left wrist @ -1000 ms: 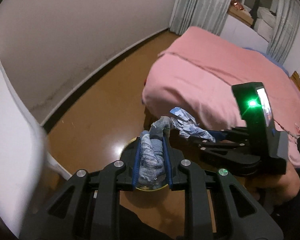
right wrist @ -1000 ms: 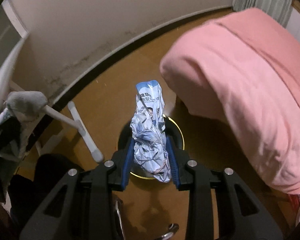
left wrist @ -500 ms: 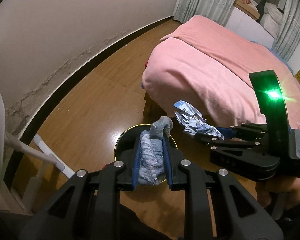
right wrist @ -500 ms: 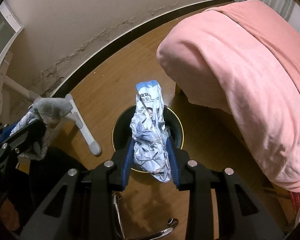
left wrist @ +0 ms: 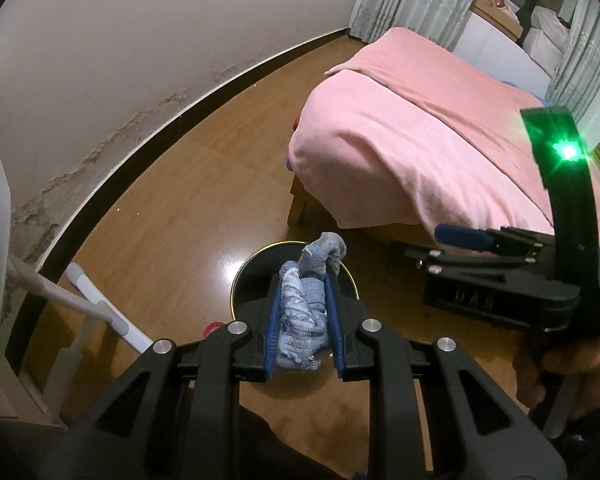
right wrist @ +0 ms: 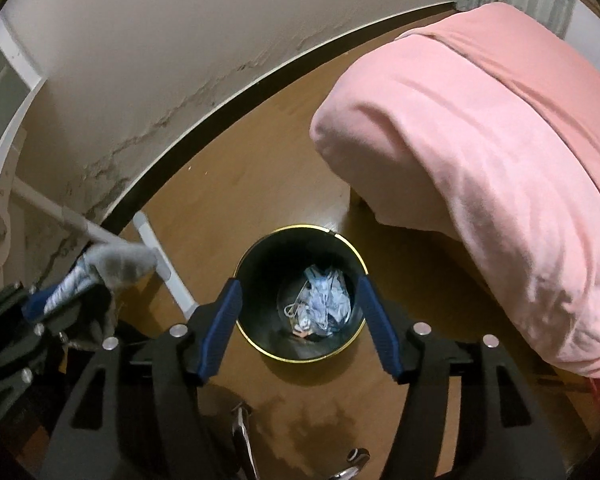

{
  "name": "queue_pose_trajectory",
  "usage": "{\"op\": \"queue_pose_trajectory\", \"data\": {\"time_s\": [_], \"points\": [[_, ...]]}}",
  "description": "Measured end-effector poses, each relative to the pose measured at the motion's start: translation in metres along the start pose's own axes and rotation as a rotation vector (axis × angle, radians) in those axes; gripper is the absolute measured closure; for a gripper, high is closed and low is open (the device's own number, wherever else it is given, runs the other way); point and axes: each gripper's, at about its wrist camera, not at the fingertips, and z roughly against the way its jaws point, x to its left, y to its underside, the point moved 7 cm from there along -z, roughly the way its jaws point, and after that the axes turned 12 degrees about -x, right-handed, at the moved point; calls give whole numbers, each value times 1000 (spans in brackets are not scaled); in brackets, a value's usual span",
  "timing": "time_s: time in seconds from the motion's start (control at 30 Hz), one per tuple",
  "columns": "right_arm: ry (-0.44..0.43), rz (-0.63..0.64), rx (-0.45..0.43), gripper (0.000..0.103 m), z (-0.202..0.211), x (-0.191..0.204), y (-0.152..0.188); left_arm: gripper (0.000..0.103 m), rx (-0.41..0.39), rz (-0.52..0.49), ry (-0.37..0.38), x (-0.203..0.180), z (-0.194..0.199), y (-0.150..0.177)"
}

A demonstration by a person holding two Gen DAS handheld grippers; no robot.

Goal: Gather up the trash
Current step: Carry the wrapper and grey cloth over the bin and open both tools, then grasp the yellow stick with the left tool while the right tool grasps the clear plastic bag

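A bedroom floor of glossy brown wood, seen from two hand-held grippers pointing steeply down. The right gripper (right wrist: 300,322) hung directly above a round black trash bin (right wrist: 260,350) with a gold rim; its blue-padded jaws were opening w/ nothing between them. The crumpled blue-and-white wrapper (right wrist: 324,304) lay at the bottom of the bin, on other scraps.

The left gripper (left wrist: 302,320) was clamped on a bunched grey-blue sock (left wrist: 304,312) — the fabric filled the gap between the pads, and the toe end curled up above the fingertips. It hovered over the near edge of the same bin (left wrist: 240,276), the sock apart from the rim.

A bed w/ a pink blanket (right wrist: 480,152) stood just beside the bin, to the right. A white-and-grey pole (left wrist: 100,312) leaned near the stained wall at left.
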Motion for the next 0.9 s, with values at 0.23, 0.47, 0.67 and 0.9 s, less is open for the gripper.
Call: {"op": "queue_pose_trajectory", "data": {"time_s": [0.23,0.47,0.67,0.9], "points": [[42,-100,-35,35,3,-20,-9,78,7,-3,37,-10,-9,-4],[98,-185,-83,35,12,-43,-16,27,-35,-12,38,-17,-6,-13],[94,-156,-73,35,11,-38,-15,27,-43,-22,29,-18,3,-17],[98,-76,-116,30,27,-19,-23,16,-112,-50,-19,-10,65,-35]]}}
